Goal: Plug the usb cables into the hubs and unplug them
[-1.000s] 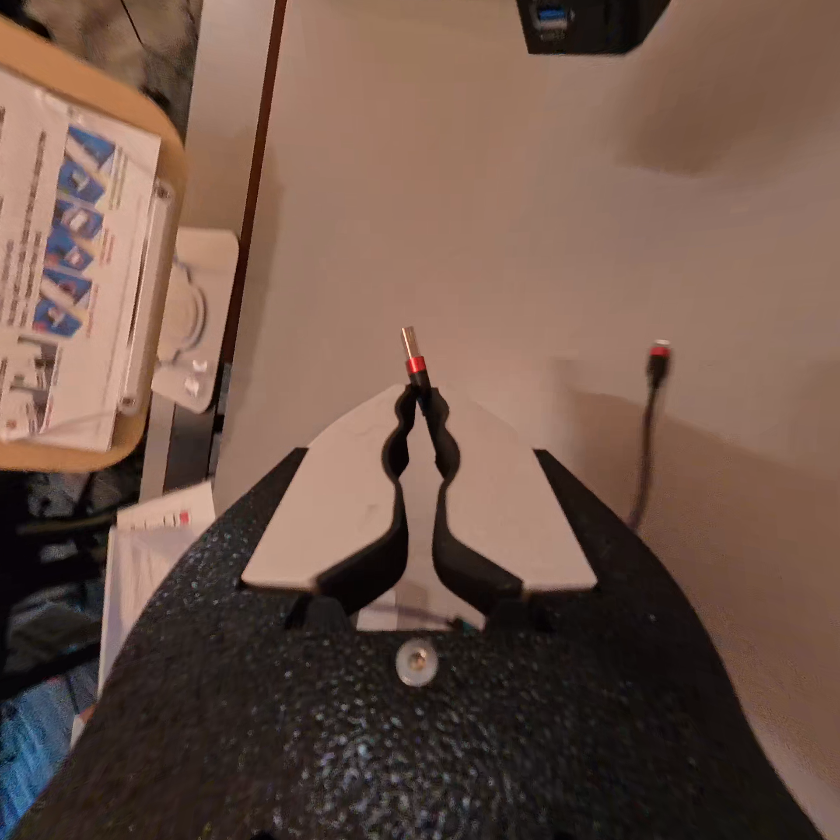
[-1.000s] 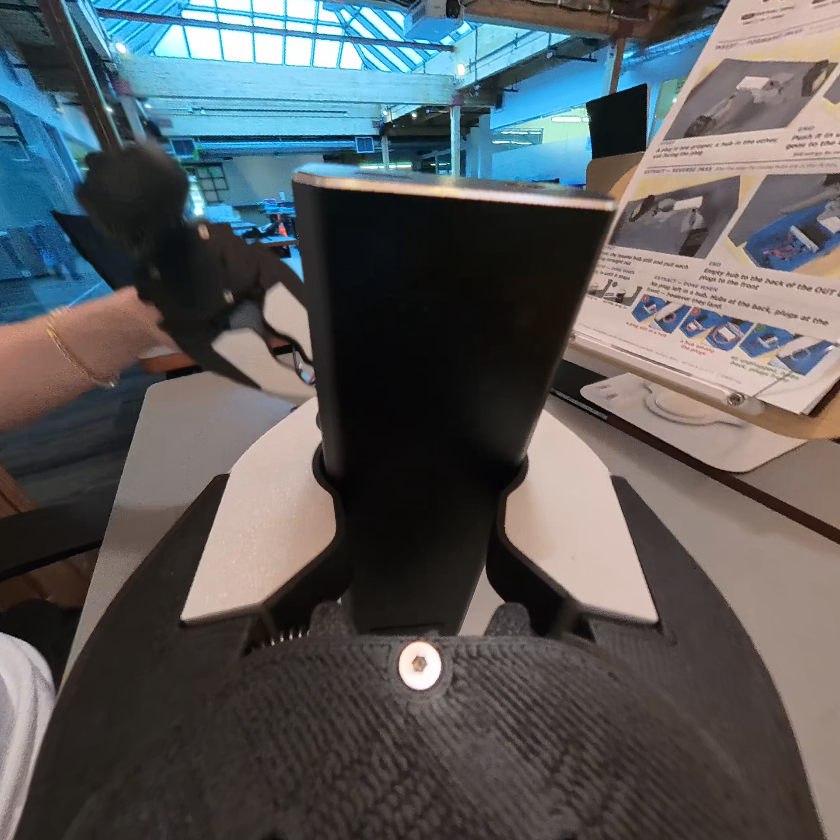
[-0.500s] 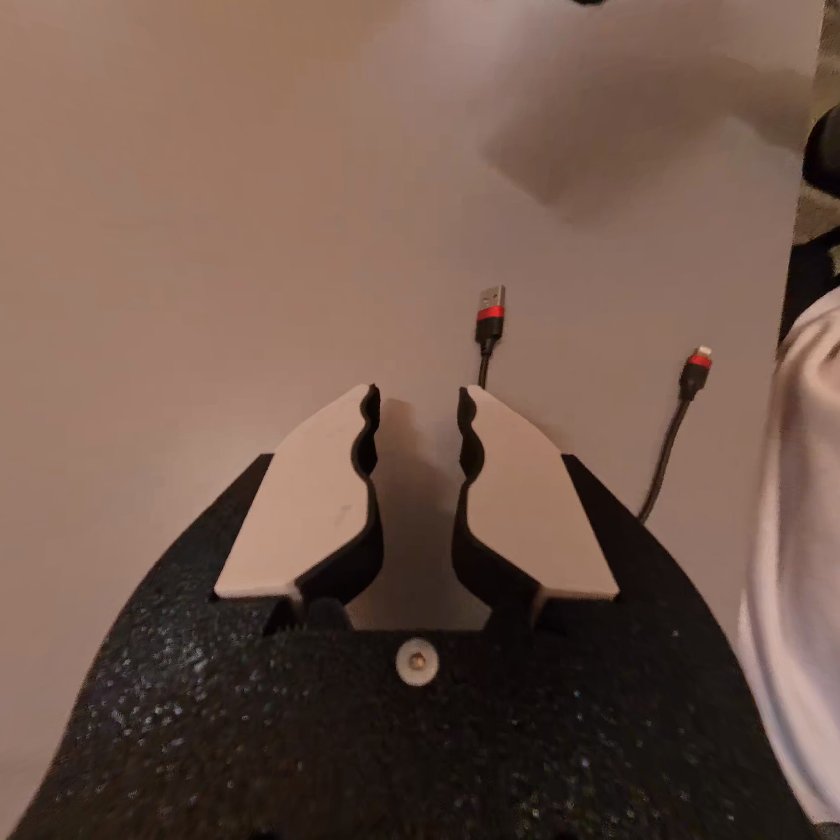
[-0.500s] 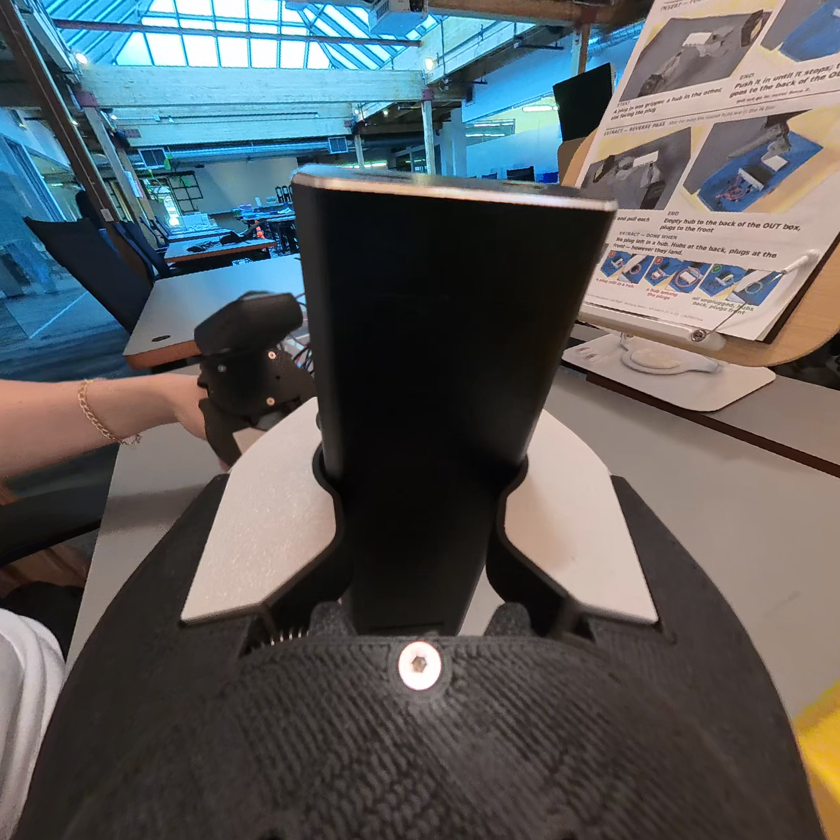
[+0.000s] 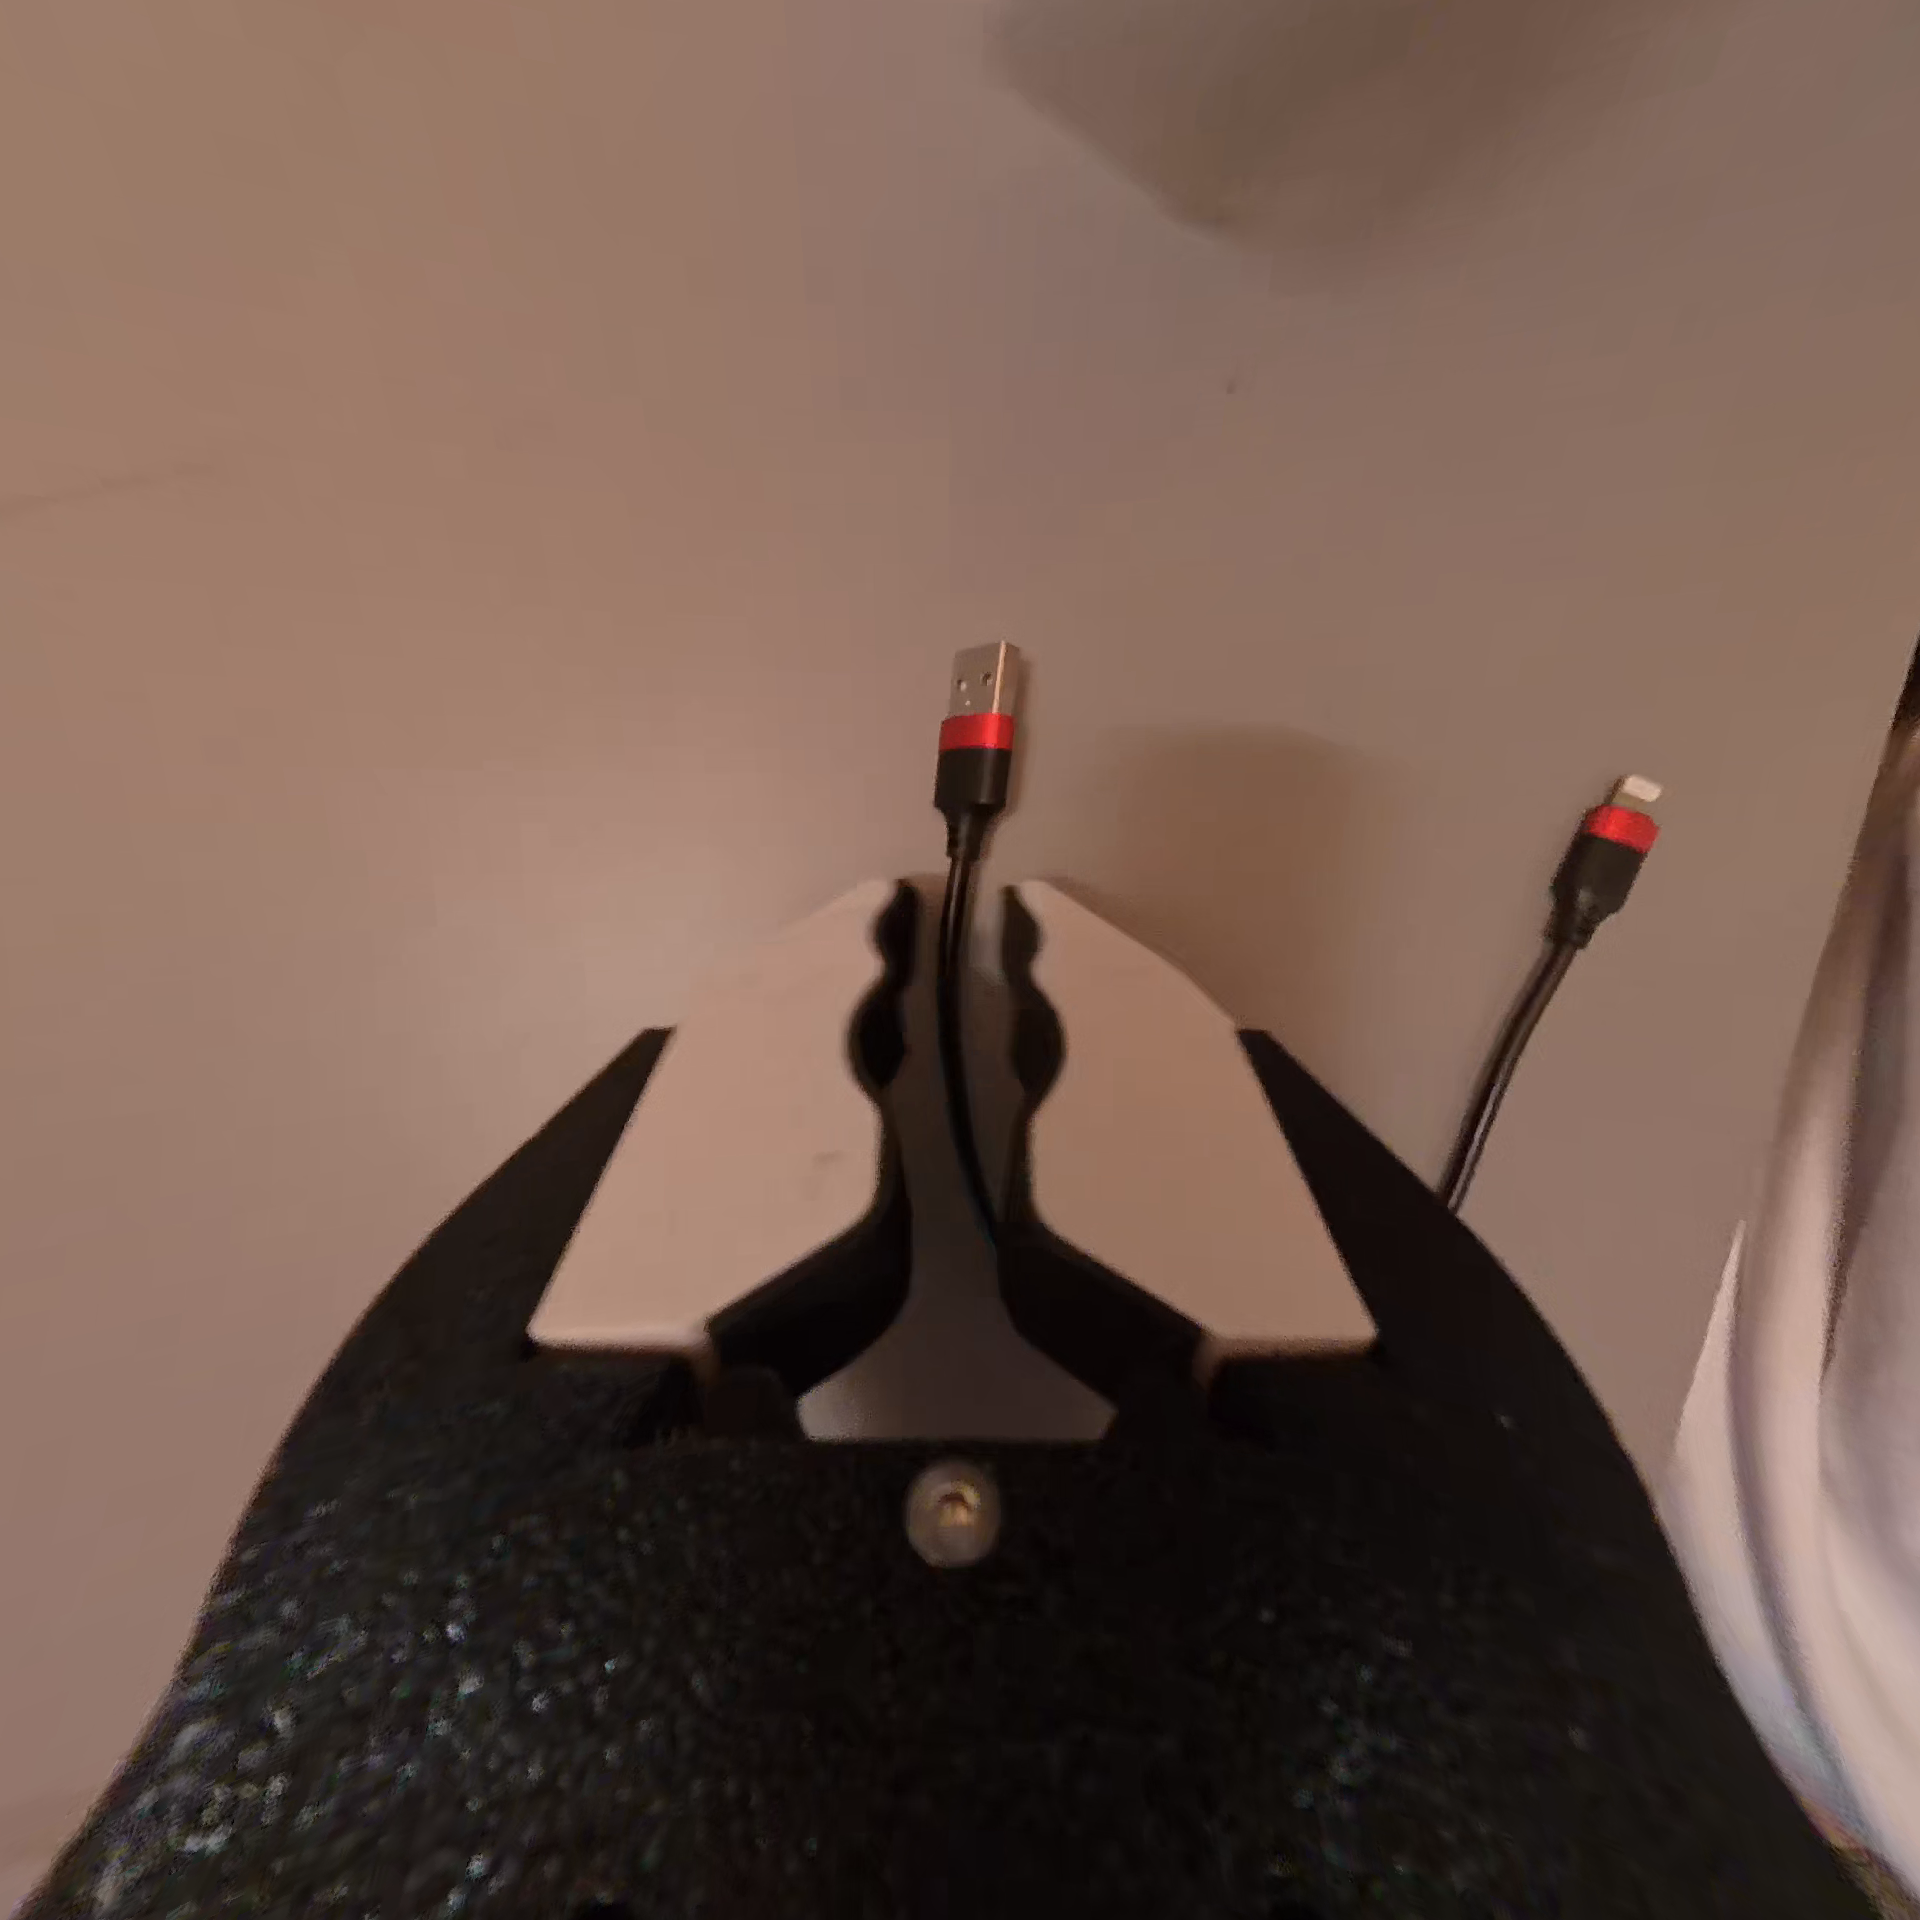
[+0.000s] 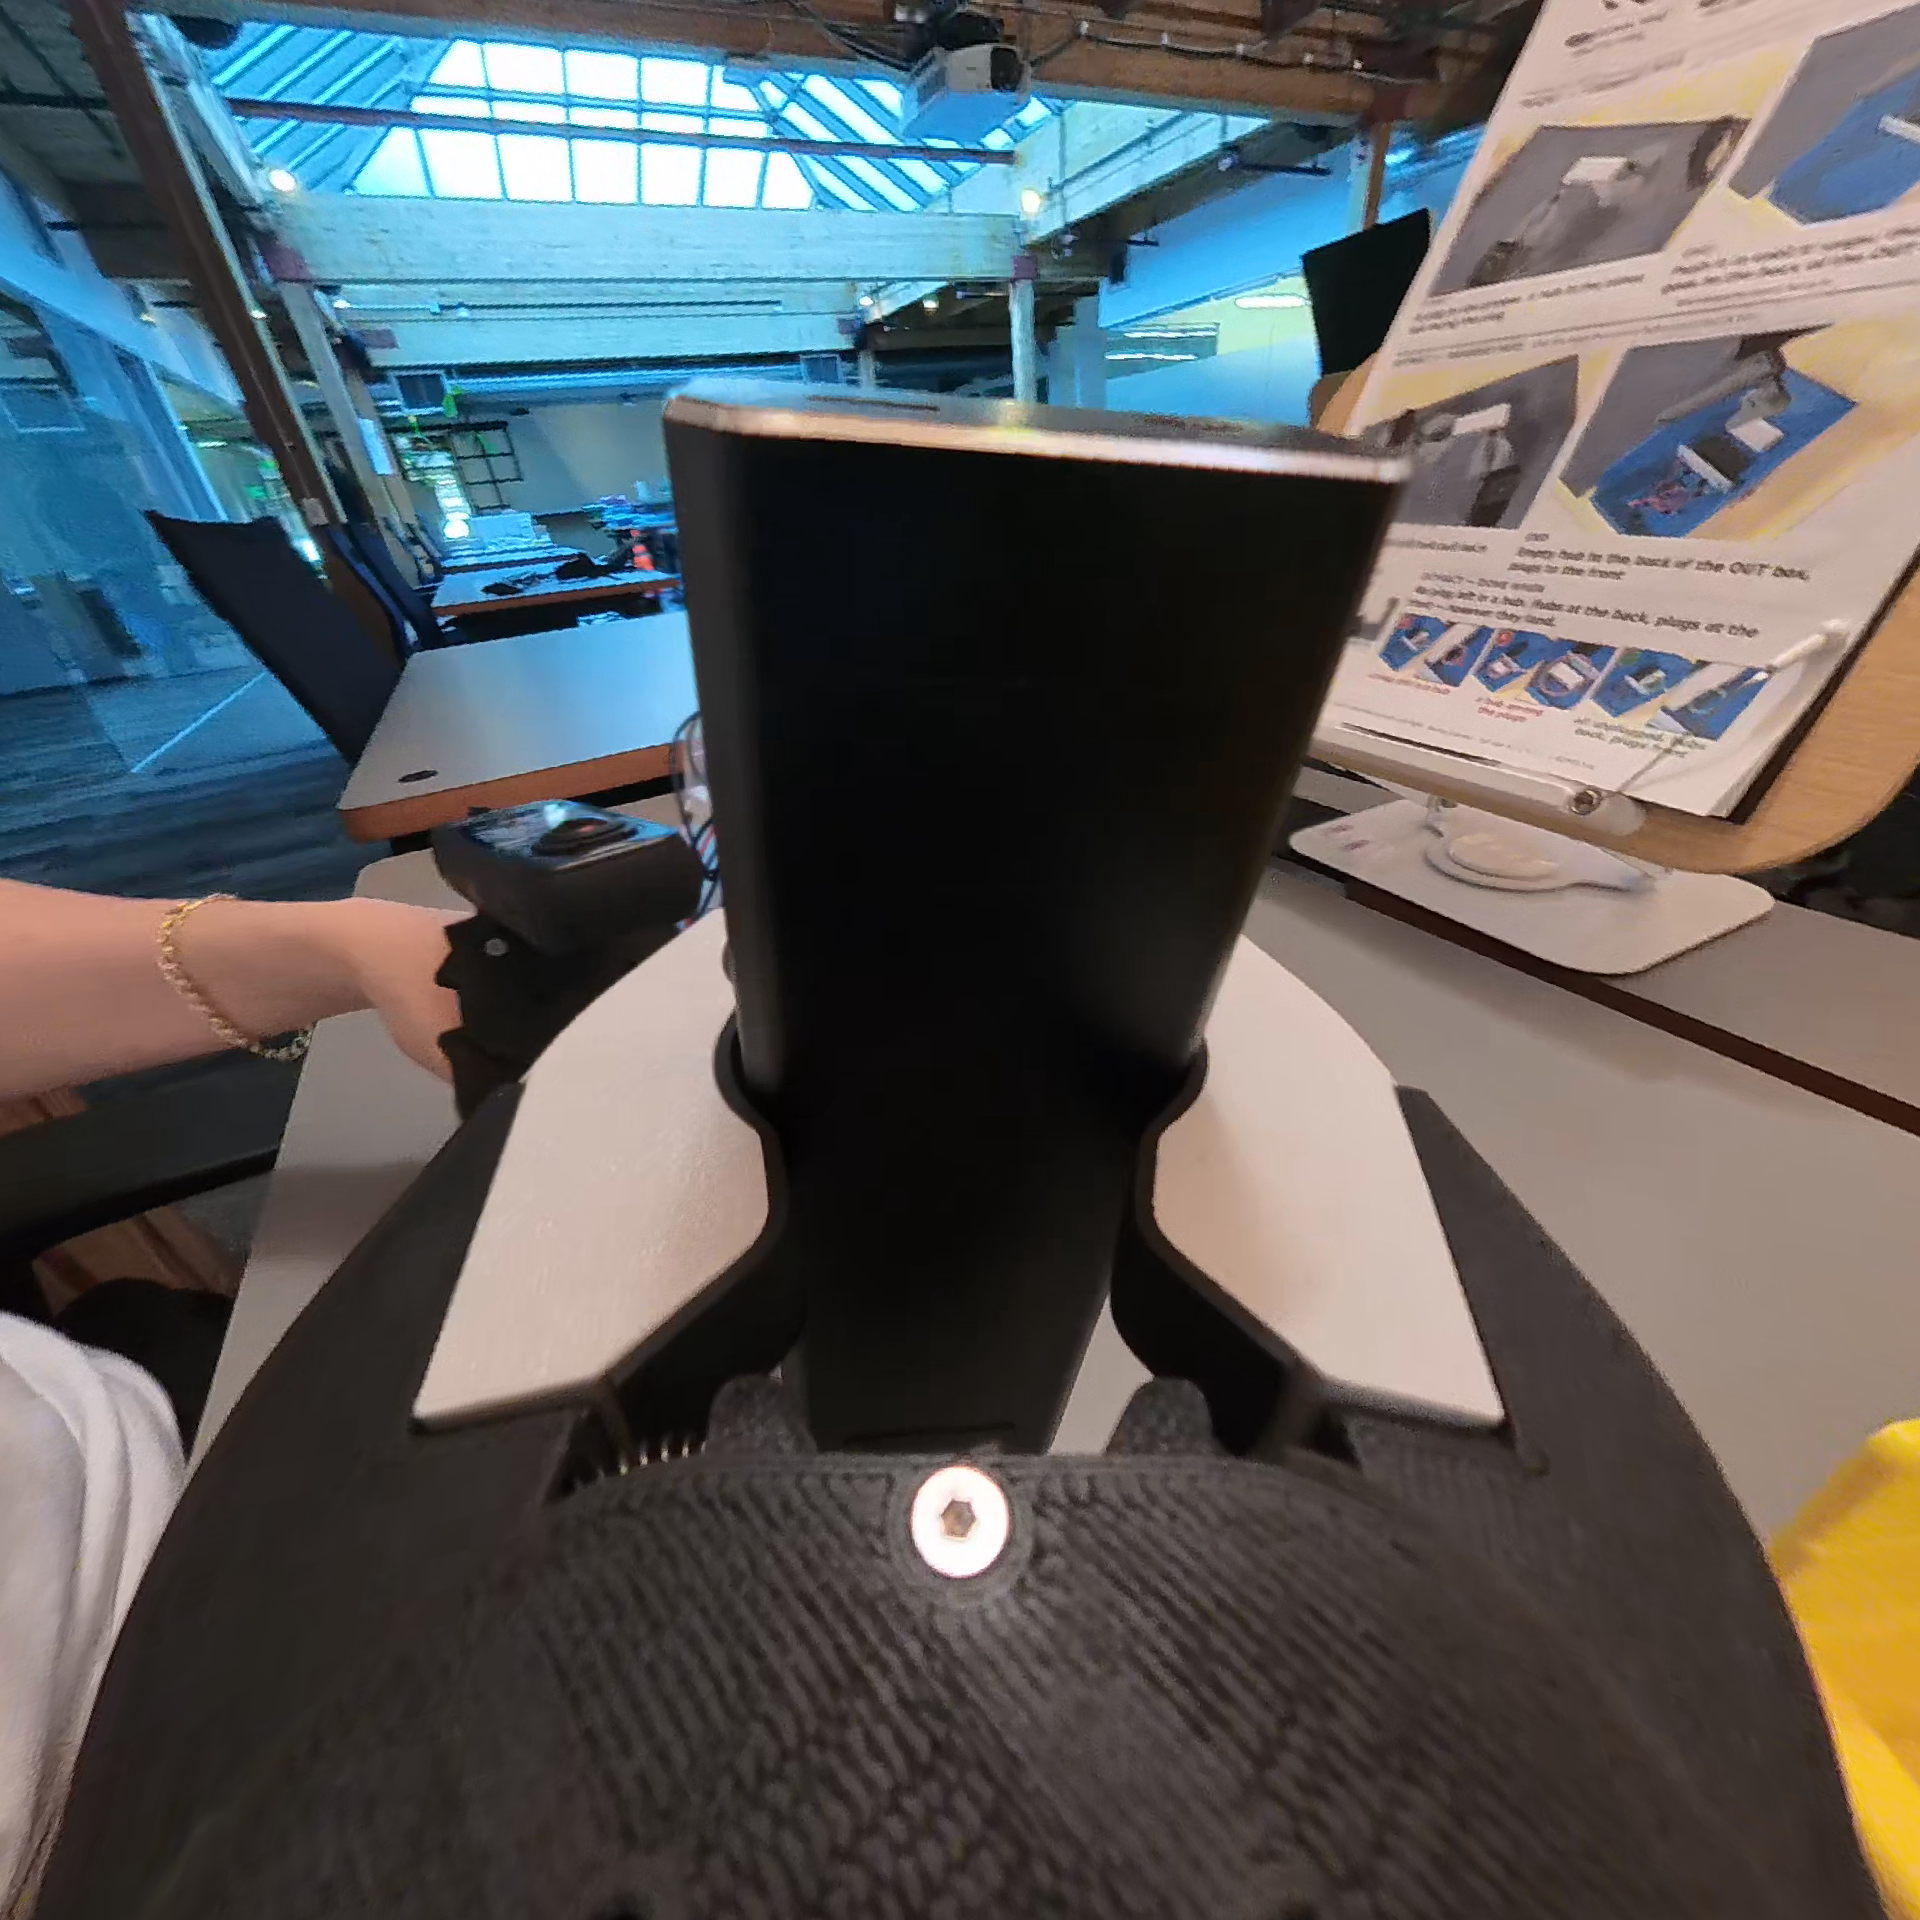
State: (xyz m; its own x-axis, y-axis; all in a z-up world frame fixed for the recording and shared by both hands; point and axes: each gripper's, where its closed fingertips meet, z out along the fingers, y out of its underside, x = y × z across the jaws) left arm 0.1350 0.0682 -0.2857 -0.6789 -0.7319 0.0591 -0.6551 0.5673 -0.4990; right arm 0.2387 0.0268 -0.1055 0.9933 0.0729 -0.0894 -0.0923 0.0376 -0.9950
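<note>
Two grippers: each held by a person over a pale table (image 5: 416, 520).
Left gripper (image 5: 958, 904): pointed steeply down at the table; jaws a narrow gap apart, not pinched.
Left hand (image 6: 405, 977): seen from the right wrist view at the table's left edge, wrapped round the gripper's black body, bracelet (image 6: 208, 977) on the wrist, forearm level.
Cable (image 5: 961, 1039): black, lying on the table and running up the gap between the left fingers (image 5: 769, 1091); table shows on both sides of it; touching either pad or not, cannot tell.
USB plug (image 5: 982, 717): silver with a red band, flat on the table just past the fingertips, pointing away from the gripper.
Small plug (image 5: 1621, 842): the red-banded end of a black lead, to the right of the USB plug and apart from it, lead trailing back under the gripper.
Right gripper (image 6: 961, 1039): held about level, clamped on both sides of the hub.
Hub (image 6: 1018, 727): black block with a silver end, upright between the right fingers, raised off the table.
Room ahead of the left gripper: bare table forward and to the left.
Right side, left wrist view: white sleeve (image 5: 1849, 1247) close beside the small plug, covering the table edge.
Right side, right wrist view: dark seam along the table's far edge, with a sheet (image 6: 1621, 416) on a stand (image 6: 1538, 914) beyond it.
Near right corner: yellow thing (image 6: 1860, 1558), blurred, beside the right gripper.
</note>
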